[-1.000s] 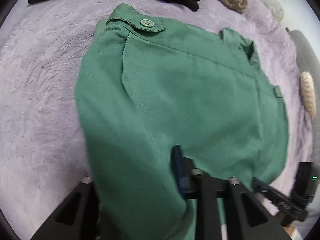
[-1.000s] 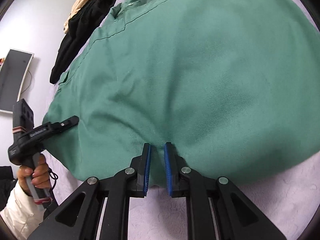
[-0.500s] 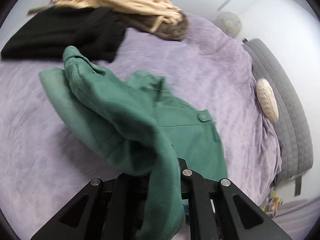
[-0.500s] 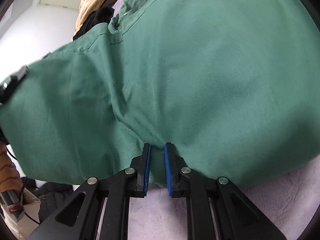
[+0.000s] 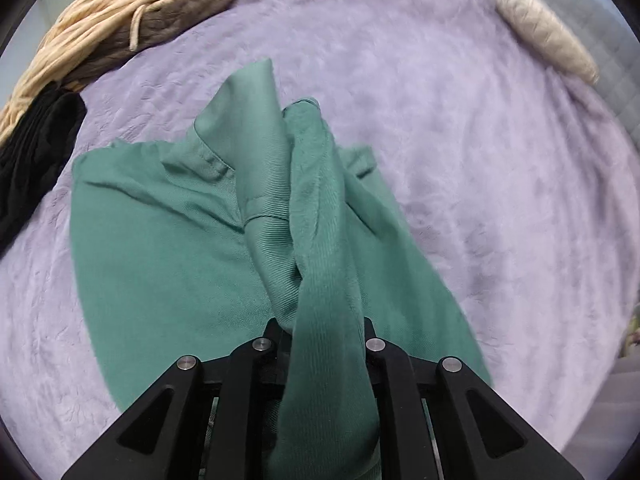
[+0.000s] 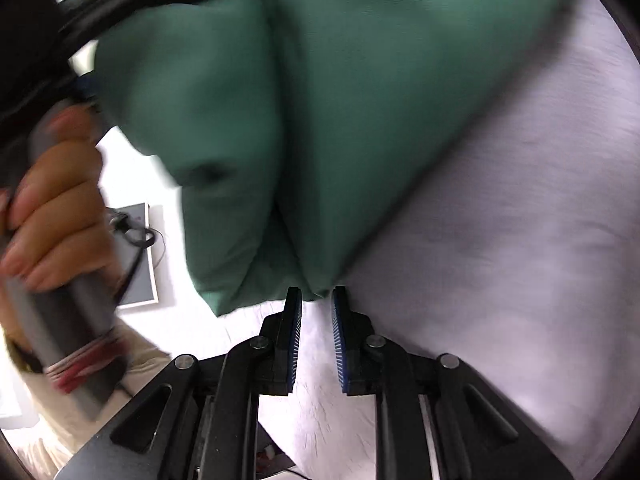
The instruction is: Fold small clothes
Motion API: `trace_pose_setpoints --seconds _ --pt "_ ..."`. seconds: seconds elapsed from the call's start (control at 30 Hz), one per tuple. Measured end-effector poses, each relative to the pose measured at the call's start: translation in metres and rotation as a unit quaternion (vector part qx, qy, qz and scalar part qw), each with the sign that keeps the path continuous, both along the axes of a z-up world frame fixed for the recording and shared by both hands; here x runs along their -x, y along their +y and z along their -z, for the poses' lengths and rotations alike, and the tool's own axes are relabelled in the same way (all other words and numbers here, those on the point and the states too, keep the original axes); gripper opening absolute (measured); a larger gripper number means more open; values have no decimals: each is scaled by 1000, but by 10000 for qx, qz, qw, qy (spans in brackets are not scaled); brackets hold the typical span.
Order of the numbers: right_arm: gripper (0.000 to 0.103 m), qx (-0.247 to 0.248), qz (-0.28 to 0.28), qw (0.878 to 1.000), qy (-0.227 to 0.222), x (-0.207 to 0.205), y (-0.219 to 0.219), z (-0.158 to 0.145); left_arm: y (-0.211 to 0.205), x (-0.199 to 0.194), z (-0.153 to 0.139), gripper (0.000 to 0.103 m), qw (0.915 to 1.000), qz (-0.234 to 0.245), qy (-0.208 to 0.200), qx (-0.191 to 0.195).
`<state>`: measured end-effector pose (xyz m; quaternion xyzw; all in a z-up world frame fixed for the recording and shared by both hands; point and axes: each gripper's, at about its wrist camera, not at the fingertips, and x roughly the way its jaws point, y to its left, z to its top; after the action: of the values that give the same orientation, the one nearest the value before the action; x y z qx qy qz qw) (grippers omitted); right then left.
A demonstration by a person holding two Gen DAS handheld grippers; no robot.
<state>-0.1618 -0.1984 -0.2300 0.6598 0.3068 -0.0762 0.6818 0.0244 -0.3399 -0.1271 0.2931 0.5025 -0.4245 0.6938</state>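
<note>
Purple blanket (image 5: 460, 152) now shows where left tool (image 5: 320, 332), clamped on green garment (image 5: 160, 248), lifted it; right tool (image 6: 316, 312) apart.

Left gripper (image 5: 320, 332) clamped on bunched green garment (image 5: 320, 264), right gripper (image 6: 316, 320) parted with blue pads exposed, left hand (image 6: 56, 208) gripping its handle.

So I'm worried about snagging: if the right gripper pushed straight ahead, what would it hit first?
Probably the green garment: its hanging fold sits at the tips of the open right gripper.
</note>
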Motion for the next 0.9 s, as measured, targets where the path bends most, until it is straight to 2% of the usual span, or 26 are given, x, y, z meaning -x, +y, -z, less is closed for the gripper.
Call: trace_pose_setpoints --seconds 0.03,0.07,0.1,0.13,0.17,0.27,0.3,0.4,0.43,0.53,0.6,0.67,0.77,0.9 --pt "19 0 47 10000 -21 7 -4 -2 -5 5 6 20 9999 24 -127 -103" --pt "19 19 86 10000 -29 12 -8 -3 -8 11 9 30 9997 50 -195 -139" --pt "19 44 121 9999 -40 16 -11 -6 -8 15 9 45 9997 55 -207 -108" --pt "19 92 161 9998 -42 22 -16 -9 -7 19 6 53 9998 61 -204 -34" --pt "19 147 183 9997 -22 25 -19 -12 -5 25 2 65 9997 102 -183 127" --pt "21 322 222 9992 122 39 -25 -23 -7 43 -20 87 9970 426 -81 639" --pt "23 403 238 9987 211 44 -28 -27 -8 47 -28 88 9955 523 -39 792" --pt "50 688 296 9964 404 55 -31 -42 -1 45 -51 88 9914 521 292 1161" --pt "63 797 321 9953 437 58 -33 -47 3 38 -58 88 9905 418 361 1259" --pt "65 1208 417 9898 623 66 -42 -67 32 16 -73 88 9894 -26 300 1418" --pt "65 1558 482 9836 775 65 -45 -83 60 -9 -77 88 9891 -460 100 1397" --pt "65 2047 436 9734 932 47 -52 -106 93 -30 -77 88 9873 -947 -86 1274" --pt "65 2852 353 9518 1070 26 -53 -140 136 -56 -60 88 9828 -1567 -180 958" --pt "65 3516 4 9305 1029 -17 -57 -167 170 -64 -34 88 9807 -1857 53 607"
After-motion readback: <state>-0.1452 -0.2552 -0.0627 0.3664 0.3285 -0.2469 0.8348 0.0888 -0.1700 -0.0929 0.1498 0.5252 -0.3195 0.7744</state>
